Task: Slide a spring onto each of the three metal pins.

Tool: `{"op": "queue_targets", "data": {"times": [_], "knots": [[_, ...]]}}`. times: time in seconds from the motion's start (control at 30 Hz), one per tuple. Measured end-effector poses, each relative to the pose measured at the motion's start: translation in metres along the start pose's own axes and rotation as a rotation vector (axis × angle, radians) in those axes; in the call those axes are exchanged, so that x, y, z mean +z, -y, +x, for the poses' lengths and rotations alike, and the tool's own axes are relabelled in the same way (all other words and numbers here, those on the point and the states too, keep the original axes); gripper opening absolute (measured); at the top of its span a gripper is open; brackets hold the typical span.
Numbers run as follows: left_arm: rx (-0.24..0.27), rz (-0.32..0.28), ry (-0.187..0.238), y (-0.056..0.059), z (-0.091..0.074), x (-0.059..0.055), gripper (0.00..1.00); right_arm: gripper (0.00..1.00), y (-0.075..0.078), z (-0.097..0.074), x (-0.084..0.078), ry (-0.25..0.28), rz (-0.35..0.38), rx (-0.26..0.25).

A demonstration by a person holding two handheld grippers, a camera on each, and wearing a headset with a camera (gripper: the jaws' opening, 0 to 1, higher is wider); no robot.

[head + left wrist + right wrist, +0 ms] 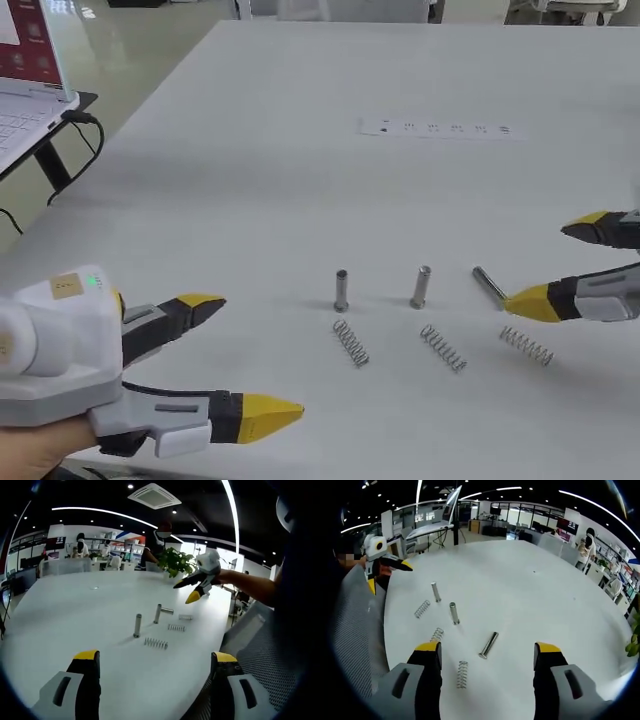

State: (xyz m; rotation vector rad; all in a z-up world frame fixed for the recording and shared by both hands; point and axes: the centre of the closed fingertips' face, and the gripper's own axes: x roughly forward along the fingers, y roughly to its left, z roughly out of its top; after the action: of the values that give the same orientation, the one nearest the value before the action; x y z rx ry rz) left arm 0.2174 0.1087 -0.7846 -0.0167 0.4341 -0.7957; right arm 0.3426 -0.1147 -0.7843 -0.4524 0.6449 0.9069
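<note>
On the white table (300, 180) two metal pins stand upright (341, 290) (421, 286), and a third pin (488, 285) lies on its side to their right. Three springs lie flat in front of them (351, 342) (443, 348) (526, 346). My right gripper (545, 265) is open, its lower fingertip close beside the lying pin (488, 645), which sits between the open jaws of my right gripper (488, 647). My left gripper (240, 358) hovers open and empty at the near left, well short of the nearest pin (137, 625) and spring (156, 642).
A laptop (25, 70) sits on a stand off the table's left edge, with a cable hanging below. A pale printed strip (440, 128) lies on the far middle of the table. People and a plant (175, 562) stand beyond the far side.
</note>
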Motion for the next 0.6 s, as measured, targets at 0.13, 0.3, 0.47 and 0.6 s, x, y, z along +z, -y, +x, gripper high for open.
{"op": "queue_targets", "data": {"times": [0.13, 0.3, 0.47, 0.6], "knots": [[0.004, -0.001, -0.001, -0.002, 0.000, 0.000, 0.88, 0.71, 0.001, 0.010, 0.004, -0.014, 0.000, 0.011], [0.007, -0.003, 0.002, -0.002, 0.000, 0.000, 0.87, 0.63, 0.004, 0.020, 0.005, -0.047, 0.018, 0.014], [0.009, -0.004, 0.002, -0.003, -0.001, 0.000, 0.87, 0.51, 0.011, 0.026, 0.002, -0.085, 0.057, -0.004], [0.011, -0.006, 0.001, -0.004, -0.001, 0.000, 0.86, 0.46, 0.015, 0.032, -0.001, -0.108, 0.058, -0.025]]}}
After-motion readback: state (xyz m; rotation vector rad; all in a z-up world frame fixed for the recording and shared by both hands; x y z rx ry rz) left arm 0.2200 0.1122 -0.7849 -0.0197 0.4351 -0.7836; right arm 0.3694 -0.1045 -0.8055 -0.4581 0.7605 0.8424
